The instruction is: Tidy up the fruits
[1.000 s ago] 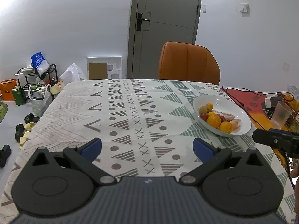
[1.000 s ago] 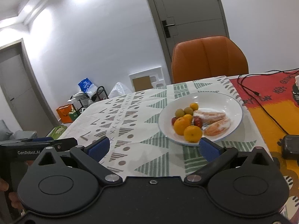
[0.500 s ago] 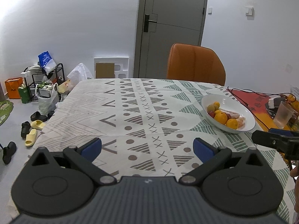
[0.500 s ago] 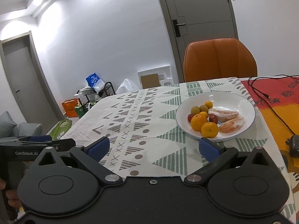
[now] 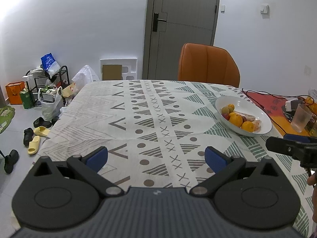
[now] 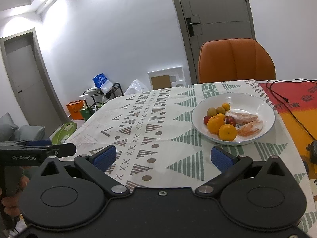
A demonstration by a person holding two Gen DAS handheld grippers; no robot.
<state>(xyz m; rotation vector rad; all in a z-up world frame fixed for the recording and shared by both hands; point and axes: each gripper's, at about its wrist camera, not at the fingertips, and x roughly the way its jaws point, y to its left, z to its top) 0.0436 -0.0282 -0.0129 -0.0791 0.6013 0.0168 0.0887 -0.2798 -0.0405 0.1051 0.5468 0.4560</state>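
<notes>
- Left wrist view: left gripper (image 5: 156,157) held above the patterned tablecloth (image 5: 138,119), blue-padded fingers spread wide with nothing between.
- White bowl (image 5: 263,122) of fruit sitting ahead and to the right on the cloth, well clear of the fingers.
- In the bowl: two oranges (image 5: 235,120), a small red fruit, two greenish-brown round fruits, a small orange one at the back, peeled citrus segments (image 5: 247,117) alongside.
- Frosted plastic cup (image 5: 301,119) just beyond the bowl at the right edge; orange chair (image 5: 208,67) behind the table.
- Right gripper (image 5: 291,148) poking in from the right edge, seen side-on.
- Right wrist view: right gripper (image 6: 162,156) low over the tablecloth (image 6: 154,123), fingers parted wide and empty.
- White bowl (image 6: 263,105) directly ahead, slightly right, just past the fingertips, not touched.
- Oranges (image 6: 227,131) at the near side of the bowl, peeled citrus segments (image 6: 249,128) to the right.
- Black cable (image 6: 293,113) running across the red-and-orange cloth (image 6: 293,95) right of the bowl.
- Left gripper (image 6: 37,152) at the left edge, side-on, a hand (image 6: 11,196) on its grip.
</notes>
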